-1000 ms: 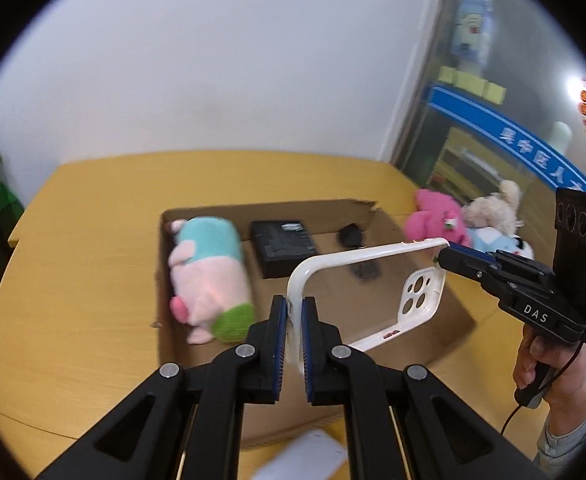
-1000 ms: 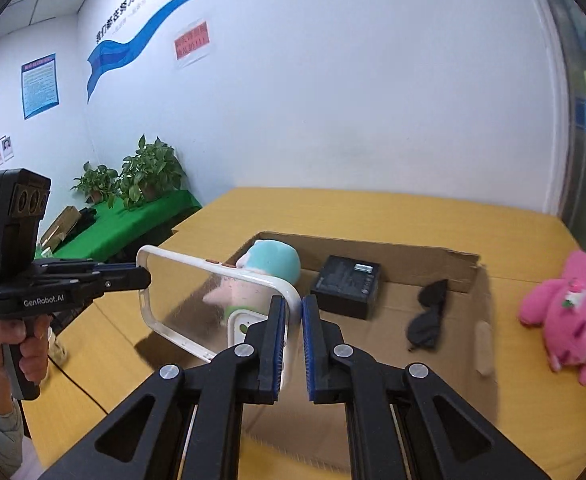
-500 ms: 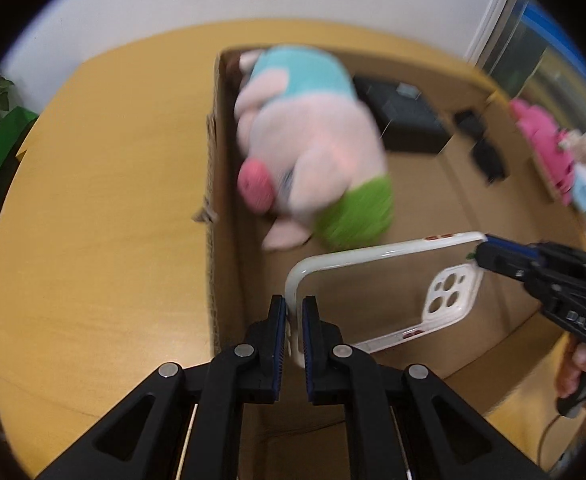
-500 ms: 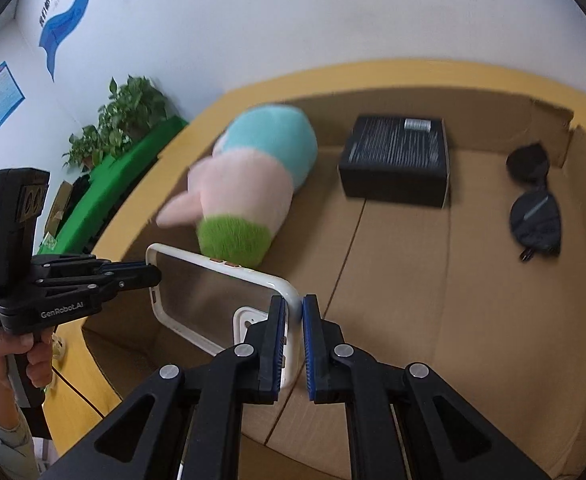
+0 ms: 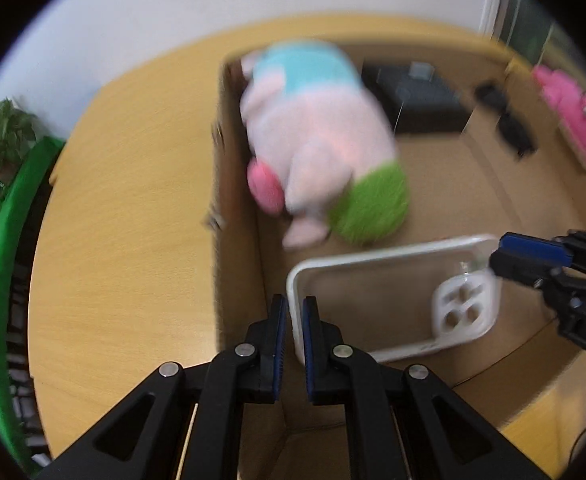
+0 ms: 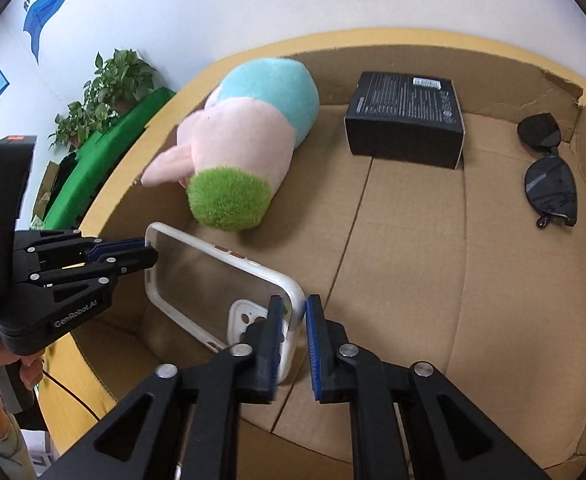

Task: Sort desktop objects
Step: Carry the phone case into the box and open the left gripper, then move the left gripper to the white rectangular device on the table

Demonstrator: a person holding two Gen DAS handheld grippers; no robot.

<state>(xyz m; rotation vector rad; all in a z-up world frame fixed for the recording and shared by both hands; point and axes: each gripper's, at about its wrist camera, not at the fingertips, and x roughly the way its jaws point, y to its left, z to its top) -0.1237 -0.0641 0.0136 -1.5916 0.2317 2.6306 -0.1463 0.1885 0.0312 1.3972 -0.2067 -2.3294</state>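
A clear phone case (image 5: 373, 304) with a white rim hangs low inside the cardboard box (image 5: 237, 240), just in front of the plush toy. My left gripper (image 5: 291, 320) is shut on one short end of the phone case. In the right wrist view the phone case (image 6: 213, 280) stretches from my left gripper (image 6: 151, 250) to my right gripper (image 6: 294, 332). The right jaws are opening: the rim stands between them, with a slim gap at the right pad. My right gripper (image 5: 497, 252) also shows at the case's camera end.
In the box lie a pink, blue and green plush toy (image 6: 245, 136), a black carton (image 6: 405, 120) and dark sunglasses (image 6: 549, 176). Bare box floor (image 6: 413, 280) lies to the right of the case. A pink plush (image 5: 565, 108) sits outside on the wooden table (image 5: 133, 200).
Both grippers have come down with the phone case from above the box to just over its floor. The right jaws have parted slightly; the left ones stay shut.
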